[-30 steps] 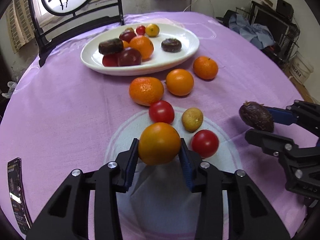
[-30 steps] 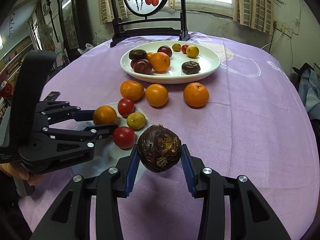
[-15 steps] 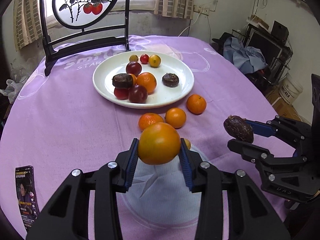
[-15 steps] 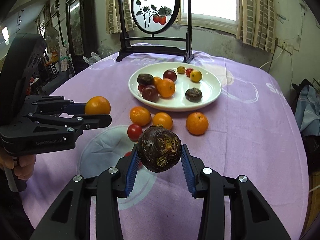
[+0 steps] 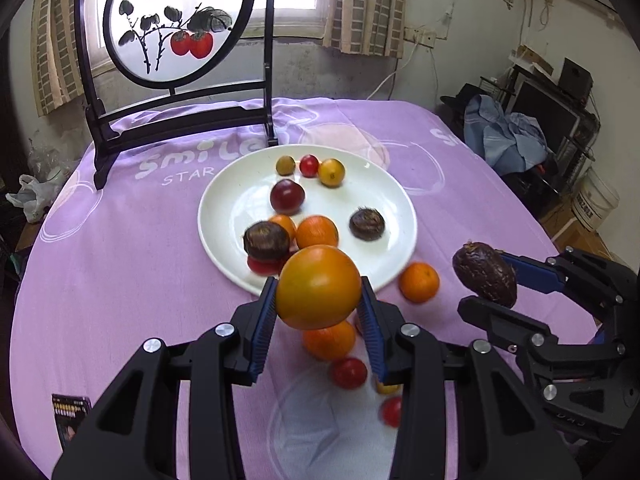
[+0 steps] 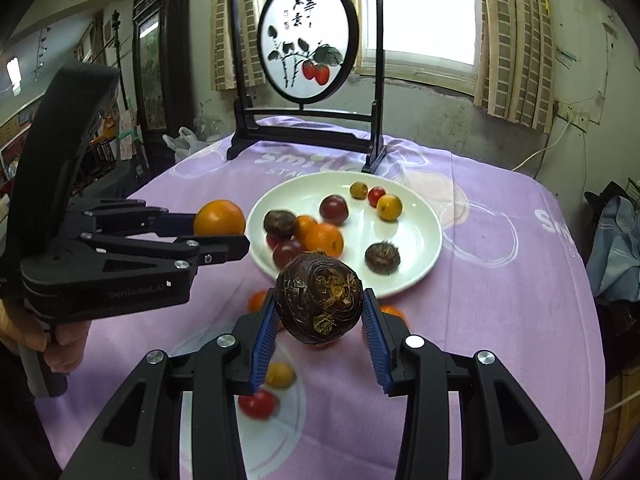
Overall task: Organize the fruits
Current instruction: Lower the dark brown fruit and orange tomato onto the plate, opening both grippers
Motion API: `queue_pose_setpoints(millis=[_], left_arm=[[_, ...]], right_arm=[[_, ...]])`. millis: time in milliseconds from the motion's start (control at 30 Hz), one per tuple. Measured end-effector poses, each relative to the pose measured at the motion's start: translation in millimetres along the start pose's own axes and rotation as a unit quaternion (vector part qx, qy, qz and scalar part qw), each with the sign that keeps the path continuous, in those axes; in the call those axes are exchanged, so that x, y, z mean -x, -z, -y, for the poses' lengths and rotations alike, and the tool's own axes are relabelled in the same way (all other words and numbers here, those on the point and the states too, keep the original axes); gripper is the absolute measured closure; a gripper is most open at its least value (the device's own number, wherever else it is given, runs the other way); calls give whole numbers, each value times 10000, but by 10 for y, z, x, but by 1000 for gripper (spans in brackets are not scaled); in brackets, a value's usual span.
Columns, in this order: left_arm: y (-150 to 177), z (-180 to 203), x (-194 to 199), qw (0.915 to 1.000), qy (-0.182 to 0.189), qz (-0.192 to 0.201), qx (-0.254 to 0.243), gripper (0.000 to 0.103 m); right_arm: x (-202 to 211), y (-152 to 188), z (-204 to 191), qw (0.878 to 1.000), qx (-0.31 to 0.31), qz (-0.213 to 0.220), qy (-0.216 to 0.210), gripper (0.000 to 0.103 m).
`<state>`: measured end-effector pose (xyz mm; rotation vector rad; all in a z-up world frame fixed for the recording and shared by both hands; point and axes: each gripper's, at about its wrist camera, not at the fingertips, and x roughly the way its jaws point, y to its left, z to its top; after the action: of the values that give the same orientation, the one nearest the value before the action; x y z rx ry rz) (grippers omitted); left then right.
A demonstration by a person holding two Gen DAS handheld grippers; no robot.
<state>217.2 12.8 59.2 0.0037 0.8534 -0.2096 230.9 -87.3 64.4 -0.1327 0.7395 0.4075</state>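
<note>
the orange fruit (image 5: 318, 287) hangs above the table (image 5: 120, 240), pinched across its middle by the left hand-held gripper (image 5: 318, 320), just short of the white plate (image 5: 236, 192). the right hand-held gripper (image 6: 319, 330) clamps a wrinkled dark fruit (image 6: 319, 297) (likely light, brittle-skinned). both look round, smooth and prone to roll, so a gentle hold at the widest part suits them.

Your left hand-held gripper (image 5: 319, 304), black with blue ribbed pads, shows a glossy orange-yellow fruit (image 5: 318, 287). Your right hand-held gripper (image 6: 319, 320) carries a dark brown wrinkled fruit (image 6: 319, 297), tan-flecked. White plate (image 5: 236, 204), lilac tablecloth (image 5: 120, 240) with white lettering.
</note>
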Motion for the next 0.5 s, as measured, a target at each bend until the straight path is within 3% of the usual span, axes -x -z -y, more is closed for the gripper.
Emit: queue_pose_setpoints(millis=[200,500], left_arm=[[-238,-145,-325,9997,-142,-118,180,64],[-403,-305,-787,9986,-168,-354,356,64]], right_arm=[[-404,-194,171,9996,-200,-158,126,61],[-927,-222,244,9975,-377,-586,97,61]])
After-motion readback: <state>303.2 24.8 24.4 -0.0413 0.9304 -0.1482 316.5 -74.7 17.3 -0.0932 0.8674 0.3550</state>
